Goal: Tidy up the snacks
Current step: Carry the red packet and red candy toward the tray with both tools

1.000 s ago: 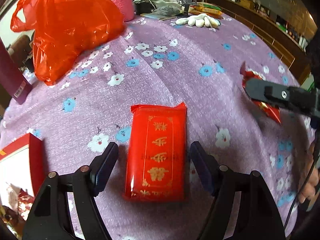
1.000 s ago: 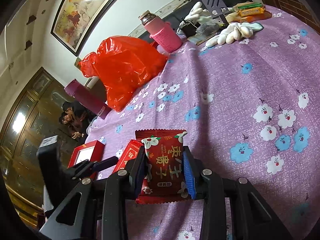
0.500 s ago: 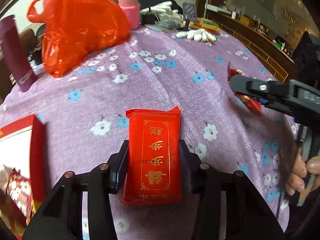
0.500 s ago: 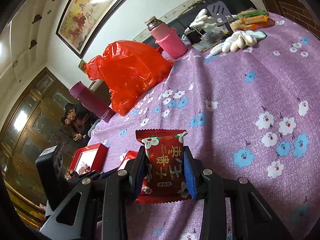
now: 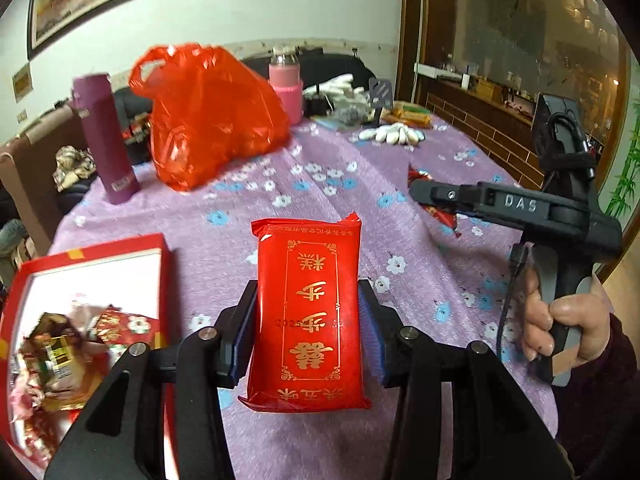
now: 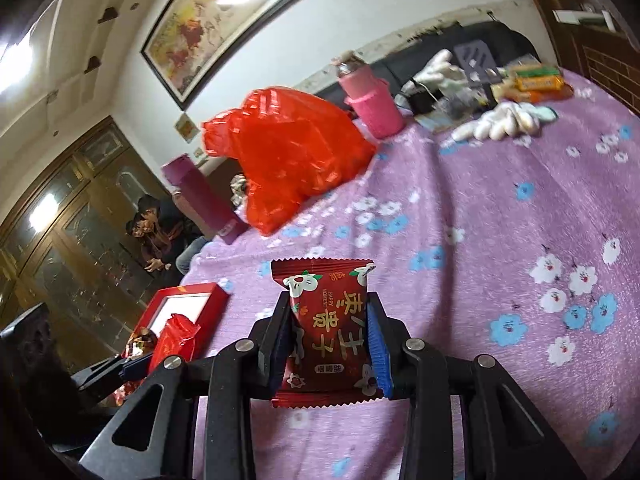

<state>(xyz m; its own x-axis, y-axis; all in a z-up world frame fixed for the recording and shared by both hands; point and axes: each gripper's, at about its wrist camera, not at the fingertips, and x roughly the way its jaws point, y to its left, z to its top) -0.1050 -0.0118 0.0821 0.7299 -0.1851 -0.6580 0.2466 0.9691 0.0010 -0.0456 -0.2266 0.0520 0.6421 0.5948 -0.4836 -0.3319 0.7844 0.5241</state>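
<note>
My left gripper (image 5: 306,330) is shut on a flat red snack pack with gold lettering (image 5: 310,312) and holds it above the purple flowered tablecloth (image 5: 328,184). My right gripper (image 6: 330,344) is shut on a dark red jujube snack packet (image 6: 330,328), also lifted off the cloth. An open red box (image 5: 92,292) with several wrapped snacks lies at the left; in the right wrist view the box (image 6: 180,300) is beyond the left gripper and its pack (image 6: 174,342). The right gripper also shows in the left wrist view (image 5: 436,196).
A red plastic bag (image 5: 208,116), a purple flask (image 5: 106,140) and a pink bottle (image 5: 286,84) stand at the back. White gloves (image 5: 390,134) and packets (image 6: 532,82) lie at the far right. People sit beyond the table's left edge (image 6: 156,232).
My left gripper closed on the red pack and lifted it off the cloth toward the red box. My right gripper kept its packet and rose a little.
</note>
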